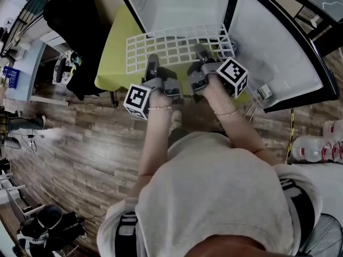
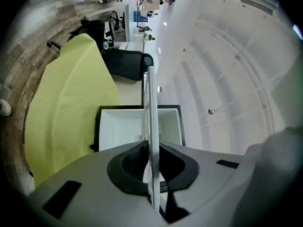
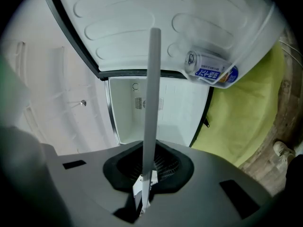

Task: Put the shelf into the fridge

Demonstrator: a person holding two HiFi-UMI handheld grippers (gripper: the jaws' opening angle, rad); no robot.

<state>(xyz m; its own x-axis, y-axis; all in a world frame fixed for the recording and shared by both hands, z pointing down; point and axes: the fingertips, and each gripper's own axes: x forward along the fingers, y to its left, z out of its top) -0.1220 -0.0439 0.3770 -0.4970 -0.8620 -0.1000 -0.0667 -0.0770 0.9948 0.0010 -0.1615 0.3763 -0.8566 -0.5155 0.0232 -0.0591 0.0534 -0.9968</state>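
Head view: a person holds the white wire shelf at the mouth of the open fridge, with the left gripper and right gripper both clamped on its near edge. Left gripper view: the jaws pinch the shelf's rim, seen edge-on, with the fridge cavity ahead. Right gripper view: the jaws likewise grip the rim below a can in the door, and the shelf looks lined up but not yet slid home.
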